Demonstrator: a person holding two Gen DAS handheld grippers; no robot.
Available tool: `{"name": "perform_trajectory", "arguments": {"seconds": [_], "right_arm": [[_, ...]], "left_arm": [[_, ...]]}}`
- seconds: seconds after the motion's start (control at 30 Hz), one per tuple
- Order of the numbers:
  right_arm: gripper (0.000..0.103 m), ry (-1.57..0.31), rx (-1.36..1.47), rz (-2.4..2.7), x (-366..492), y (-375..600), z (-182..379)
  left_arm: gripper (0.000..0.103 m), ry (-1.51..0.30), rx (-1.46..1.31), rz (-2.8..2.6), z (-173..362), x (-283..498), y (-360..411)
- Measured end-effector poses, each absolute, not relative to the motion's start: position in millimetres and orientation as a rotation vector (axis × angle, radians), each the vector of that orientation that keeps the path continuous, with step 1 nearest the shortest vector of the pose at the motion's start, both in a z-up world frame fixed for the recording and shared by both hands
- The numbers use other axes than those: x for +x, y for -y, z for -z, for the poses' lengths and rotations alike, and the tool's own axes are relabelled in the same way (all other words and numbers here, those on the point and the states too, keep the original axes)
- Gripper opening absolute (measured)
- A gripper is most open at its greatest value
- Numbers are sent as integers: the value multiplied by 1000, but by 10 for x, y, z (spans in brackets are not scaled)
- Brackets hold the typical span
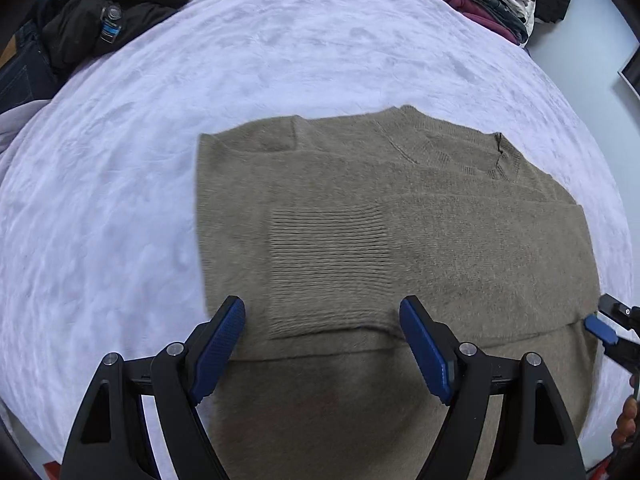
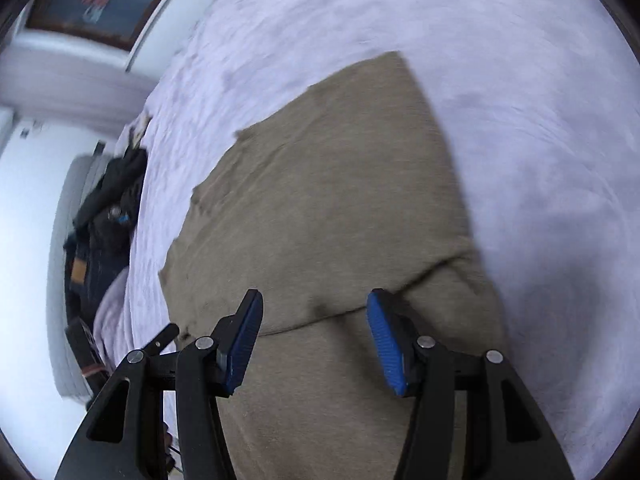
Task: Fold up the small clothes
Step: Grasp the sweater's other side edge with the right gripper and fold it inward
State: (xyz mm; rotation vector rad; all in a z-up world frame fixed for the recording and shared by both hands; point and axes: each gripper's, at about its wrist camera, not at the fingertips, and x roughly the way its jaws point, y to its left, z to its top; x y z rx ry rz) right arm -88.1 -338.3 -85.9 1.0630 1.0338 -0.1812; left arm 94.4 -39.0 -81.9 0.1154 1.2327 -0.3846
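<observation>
we see the taupe sweater (image 1: 400,248) lying flat on the pale bedspread (image 1: 120,200), sleeves folded across its body; our left gripper (image 1: 322,346) and right gripper (image 2: 314,340) hover above its near part, jaws spread wide, holding nothing

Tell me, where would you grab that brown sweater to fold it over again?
Probably at the near hem of the sweater, one gripper per corner, coming in low from the near side. It lies flat with sleeves already folded across, and the left gripper and right gripper are open over that end.
</observation>
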Motion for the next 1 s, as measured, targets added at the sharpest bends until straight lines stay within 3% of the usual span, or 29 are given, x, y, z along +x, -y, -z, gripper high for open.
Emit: {"name": "perform_trajectory", "arguments": {"seconds": [0.1,0.23,0.27,0.37,0.47,0.6,0.73,1.0], "right_arm": [[57,-971,1225,248,-1045,3644,1081],[28,-900,1339,272,-1052,3713,1272],[28,-895,1348,272,-1057,3727,1296],[25,-886,1372,261,-1084,3773,1311],[14,-889,1287,239,-1049,3789,1135],[13,-882,1218,240,-1044,3877,988],[11,-988,1196,255,-1023,3873,1270],[41,-1045,1091,213,-1134,3644,983]], "left_arm": [[80,-1255,137,365,987,967,489],[98,-1231,154,366,1072,973,531],[103,-1241,153,365,1098,981,532],[103,-1279,129,369,1171,1042,518],[102,-1289,155,350,1099,1061,554],[102,-1210,180,332,938,971,511],[103,-1254,164,325,1061,987,391],[103,-1273,192,302,965,938,195]]}}
